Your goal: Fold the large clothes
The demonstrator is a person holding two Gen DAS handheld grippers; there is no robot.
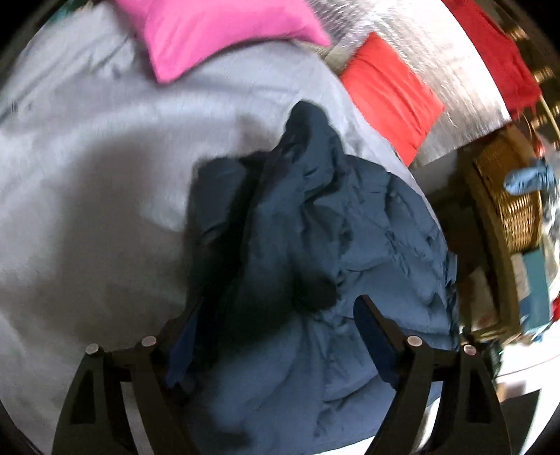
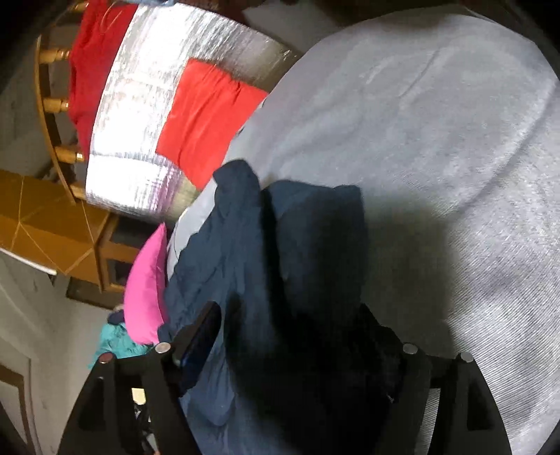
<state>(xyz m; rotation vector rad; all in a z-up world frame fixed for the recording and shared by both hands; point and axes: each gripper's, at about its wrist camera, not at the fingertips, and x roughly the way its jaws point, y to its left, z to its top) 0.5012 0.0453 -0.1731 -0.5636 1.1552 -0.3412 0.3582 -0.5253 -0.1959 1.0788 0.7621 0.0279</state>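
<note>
Crumpled navy quilted jacket on grey bed: soft, bulky, likely slippery; best taken at hem corners. Left gripper and right gripper agape, clamping nothing.

navy garment blurred, btm cut off

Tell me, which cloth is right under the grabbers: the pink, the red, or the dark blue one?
The dark blue garment, crumpled on the grey sheet. Both grabbers hang over it; the pink cushion and red cloth lie farther off.
</note>
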